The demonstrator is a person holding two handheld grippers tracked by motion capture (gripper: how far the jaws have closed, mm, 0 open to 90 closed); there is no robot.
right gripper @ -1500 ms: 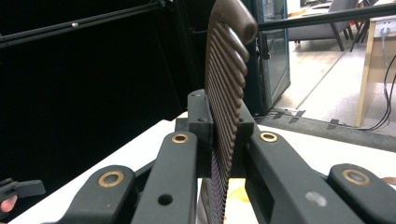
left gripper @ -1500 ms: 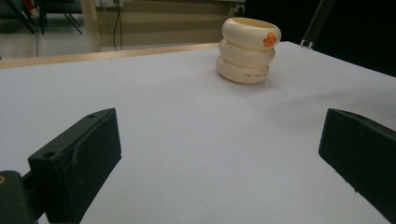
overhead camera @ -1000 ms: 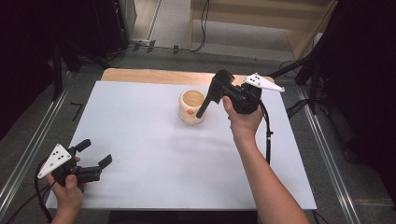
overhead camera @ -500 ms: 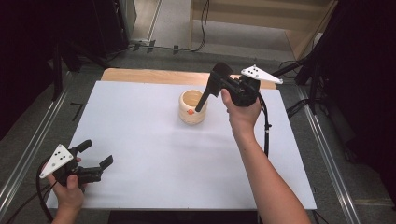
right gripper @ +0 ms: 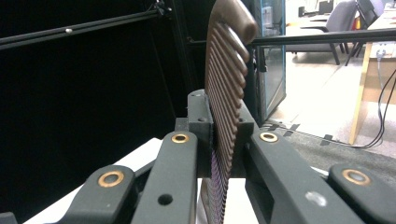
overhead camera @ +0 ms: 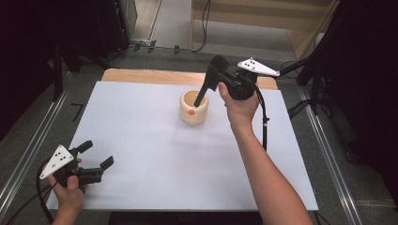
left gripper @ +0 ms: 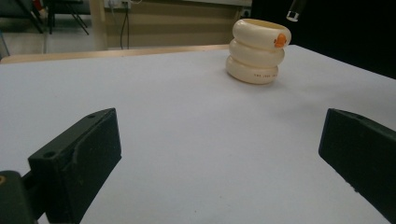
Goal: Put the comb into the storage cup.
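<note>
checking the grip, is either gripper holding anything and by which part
The right gripper is shut on a brown ridged comb, clamped at its lower part, teeth on edge between the jaws. The left gripper is open, holding nothing.

Setting: a lab or test room inside an office building.
Desk [overhead camera: 141,140]: covered with a plain white sheet, a wooden edge showing at the far side.
Frame: aluminium rails [overhead camera: 28,154] run along both sides of the desk.
Surround: black curtains [overhead camera: 366,70] close off left and right.
Floor: grey carpet with trailing cables [overhead camera: 205,23].
Background: office chairs [right gripper: 336,28] and wooden desks beyond a glass partition.
</note>
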